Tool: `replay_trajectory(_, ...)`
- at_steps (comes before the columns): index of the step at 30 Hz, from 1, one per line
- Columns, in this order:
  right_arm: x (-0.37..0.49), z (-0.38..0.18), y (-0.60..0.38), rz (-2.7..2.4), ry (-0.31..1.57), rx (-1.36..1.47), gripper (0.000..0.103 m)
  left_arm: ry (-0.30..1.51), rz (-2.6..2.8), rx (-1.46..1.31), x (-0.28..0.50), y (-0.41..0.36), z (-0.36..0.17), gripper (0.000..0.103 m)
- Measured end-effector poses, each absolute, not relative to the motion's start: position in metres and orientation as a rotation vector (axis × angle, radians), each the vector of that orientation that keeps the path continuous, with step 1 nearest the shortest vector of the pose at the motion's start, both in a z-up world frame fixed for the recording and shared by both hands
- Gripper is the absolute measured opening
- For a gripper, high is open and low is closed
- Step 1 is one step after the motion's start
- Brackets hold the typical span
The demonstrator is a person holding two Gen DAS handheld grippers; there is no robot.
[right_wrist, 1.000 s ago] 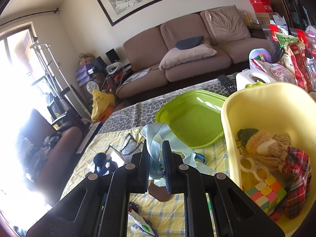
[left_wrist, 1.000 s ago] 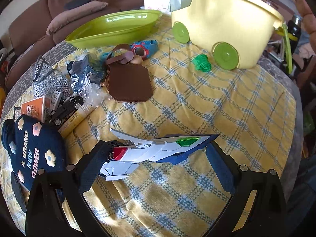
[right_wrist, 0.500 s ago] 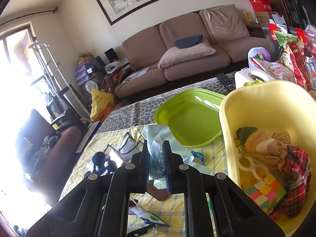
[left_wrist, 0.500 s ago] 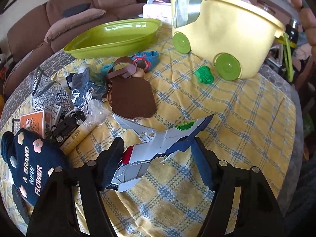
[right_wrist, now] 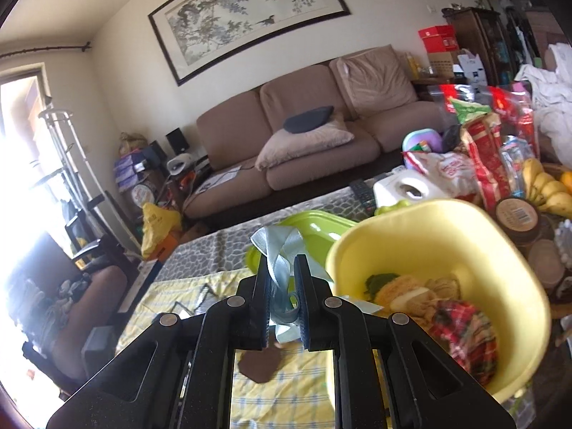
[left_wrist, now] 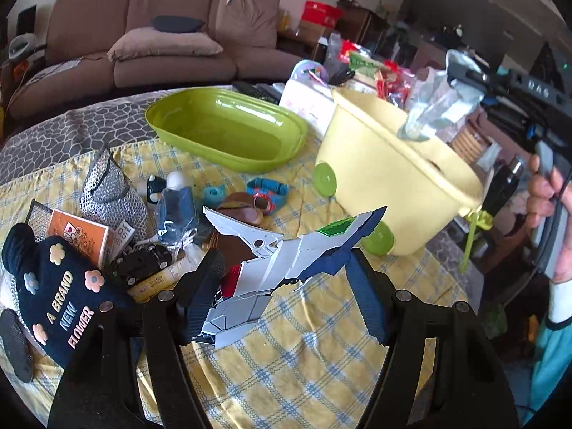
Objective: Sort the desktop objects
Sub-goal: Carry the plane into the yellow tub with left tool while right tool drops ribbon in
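My left gripper is shut on a white, blue and green toy jet and holds it tilted above the yellow checked tablecloth. My right gripper is shut on a pale blue ribbon, which hangs over the rim of the yellow wheeled tub. From the left wrist view the ribbon dangles above the tub. The tub holds a plush toy, a plaid cloth and other toys.
A green oval tray stands behind the clutter. At the left lie a navy plush, an orange box, a mesh pouch, a toy car and a brown tag. Snack bags and bananas crowd the far right.
My left gripper has lifted the toy jet off the cloth and tilted up. My right gripper has carried the ribbon higher and nearer the tub.
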State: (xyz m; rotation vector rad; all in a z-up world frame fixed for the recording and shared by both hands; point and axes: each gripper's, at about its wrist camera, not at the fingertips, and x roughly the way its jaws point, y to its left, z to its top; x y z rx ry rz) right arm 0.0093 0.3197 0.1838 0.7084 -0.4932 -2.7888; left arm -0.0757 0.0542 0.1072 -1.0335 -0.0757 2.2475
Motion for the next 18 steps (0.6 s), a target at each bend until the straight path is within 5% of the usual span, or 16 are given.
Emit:
replay_trajectory(11,0.007,0.150,0.382,-2.833,-0.621,0.916,0.015,-0.119,2.203,-0.914,-0.112,0.117,0.179,0.068)
replay_trajectory(13,0.002,0.142,0.381,-2.800,-0.602,0.987,0.032,-0.114,2.190,-0.897,-0.118,0.137,0.191,0.068)
replay_trajectory(18,0.005,0.129,0.384,-2.824,-0.560,1.073,0.051,-0.072,2.174,-0.874,-0.131,0.190,0.213,0.068)
